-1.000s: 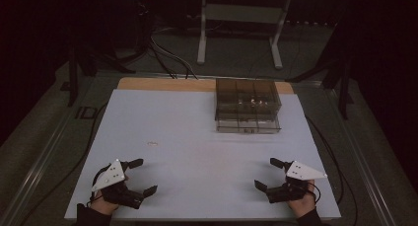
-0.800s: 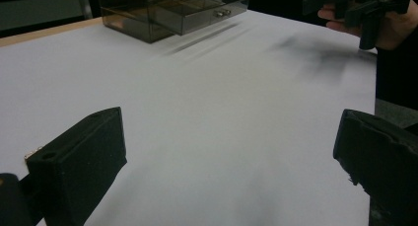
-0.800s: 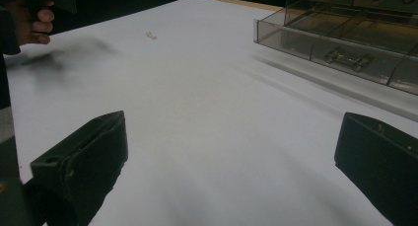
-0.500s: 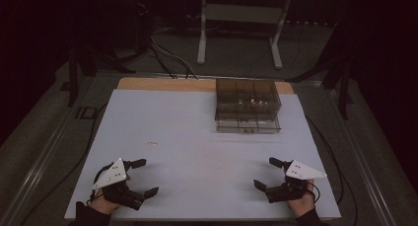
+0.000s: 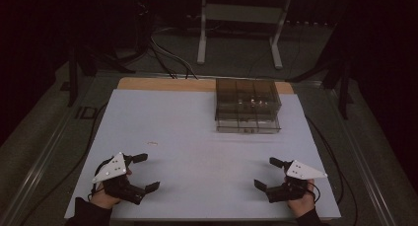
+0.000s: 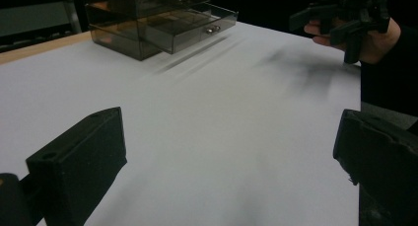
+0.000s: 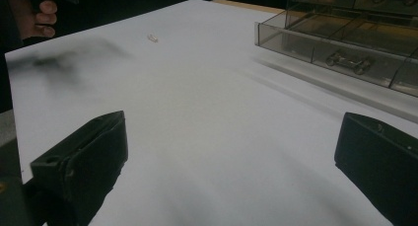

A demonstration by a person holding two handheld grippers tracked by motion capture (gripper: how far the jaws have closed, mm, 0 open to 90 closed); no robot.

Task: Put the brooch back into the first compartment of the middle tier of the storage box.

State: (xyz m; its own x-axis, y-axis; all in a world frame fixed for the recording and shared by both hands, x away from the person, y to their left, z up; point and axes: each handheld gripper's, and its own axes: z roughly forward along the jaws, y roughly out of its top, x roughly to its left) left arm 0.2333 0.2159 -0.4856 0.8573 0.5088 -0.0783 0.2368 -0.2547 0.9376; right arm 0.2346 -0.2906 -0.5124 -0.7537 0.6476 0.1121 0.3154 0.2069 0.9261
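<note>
A smoky clear drawer box (image 5: 248,101) stands at the back right of the white table (image 5: 197,137). Its lowest drawer (image 5: 248,126) is pulled out a little; the metal handle (image 7: 350,61) on its front shows. A tiny pale object (image 5: 153,143) lies left of the table's middle. My left gripper (image 5: 147,171) rests near the front left edge, open and holding nothing. My right gripper (image 5: 267,172) sits near the front right edge, open too. In the left gripper view the gripper (image 6: 229,162) frames bare table. The right gripper (image 7: 226,162) likewise frames bare table in its own view.
A strip of wood (image 5: 162,84) shows along the table's far edge. Cables (image 5: 167,58) and a white metal stand (image 5: 241,18) lie on the dark floor beyond. The other hand and its gripper (image 6: 345,16) appear far off in the left gripper view.
</note>
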